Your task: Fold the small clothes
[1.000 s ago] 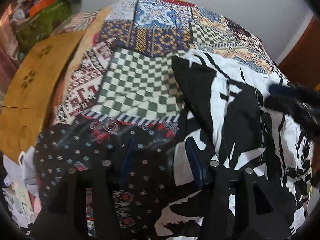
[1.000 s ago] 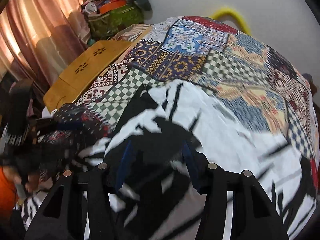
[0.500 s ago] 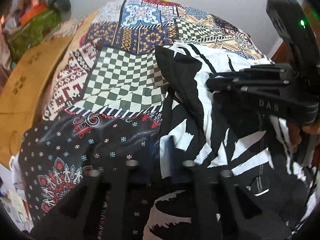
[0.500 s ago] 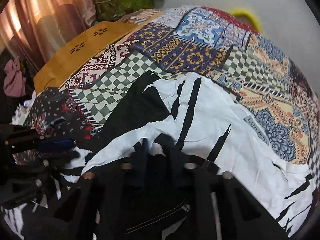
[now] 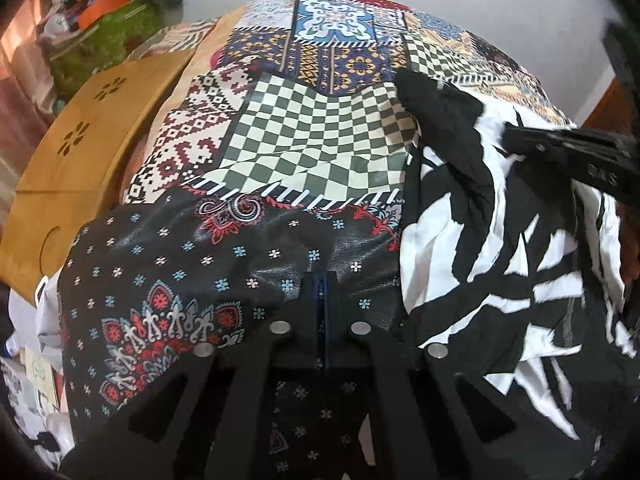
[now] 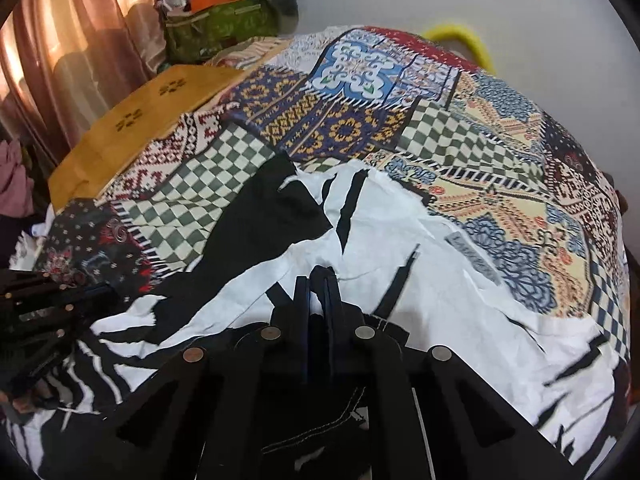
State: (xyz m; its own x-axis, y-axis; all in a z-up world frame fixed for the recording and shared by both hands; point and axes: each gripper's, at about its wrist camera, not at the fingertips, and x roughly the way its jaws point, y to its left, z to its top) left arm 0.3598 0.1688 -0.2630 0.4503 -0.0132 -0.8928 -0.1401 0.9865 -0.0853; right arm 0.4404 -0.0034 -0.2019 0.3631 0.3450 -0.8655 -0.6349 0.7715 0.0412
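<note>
Patchwork quilt (image 6: 460,136) covers the bed and serves as the work surface. On its near half, at the edge closest to the cameras, lies the garment (image 6: 400,248), a black-and-white printed piece, spread out but rumpled, with one black corner lying over the quilt's green checked patch. Off the quilt's left side sits a wooden table (image 5: 80,148). The right gripper (image 6: 318,280) is pressed together on a pinch of the garment at its near hem. The left gripper (image 5: 324,284) is also drawn together, over the quilt's dark floral patch just beside the garment's left edge; whether any cloth is caught in it cannot be told. No fold appears made yet, so the task looks barely begun.
</note>
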